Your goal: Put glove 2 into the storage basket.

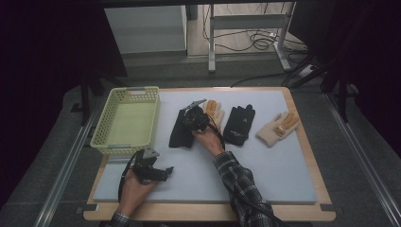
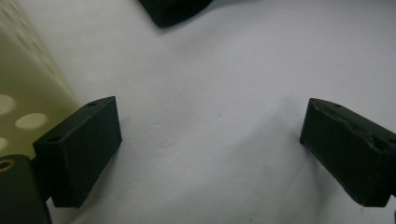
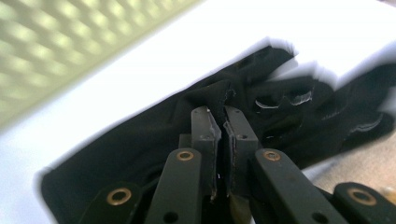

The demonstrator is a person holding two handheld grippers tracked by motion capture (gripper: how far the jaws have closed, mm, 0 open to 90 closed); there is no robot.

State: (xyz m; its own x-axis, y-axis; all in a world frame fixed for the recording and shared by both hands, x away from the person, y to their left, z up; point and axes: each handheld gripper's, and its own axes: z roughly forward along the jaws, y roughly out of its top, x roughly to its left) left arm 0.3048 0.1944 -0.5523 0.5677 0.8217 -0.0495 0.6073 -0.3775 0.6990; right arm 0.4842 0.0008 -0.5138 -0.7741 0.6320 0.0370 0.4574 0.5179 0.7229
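right gripper [image 3: 223, 140]: jaws pressed together on a fold of the black glove [image 3: 154, 154] | left gripper [image 2: 210, 154]: spread, empty, near the pad's [image 1: 265, 161] front-left corner | glove: mid-pad, near the back edge, just right of the basket [image 1: 108, 126] | risk: thin pinch may slip on lifting; dangling cloth may snag the basket rim

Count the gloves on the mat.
4. A black glove under the right gripper, a tan glove beside it, another black glove, and a tan glove farthest right.
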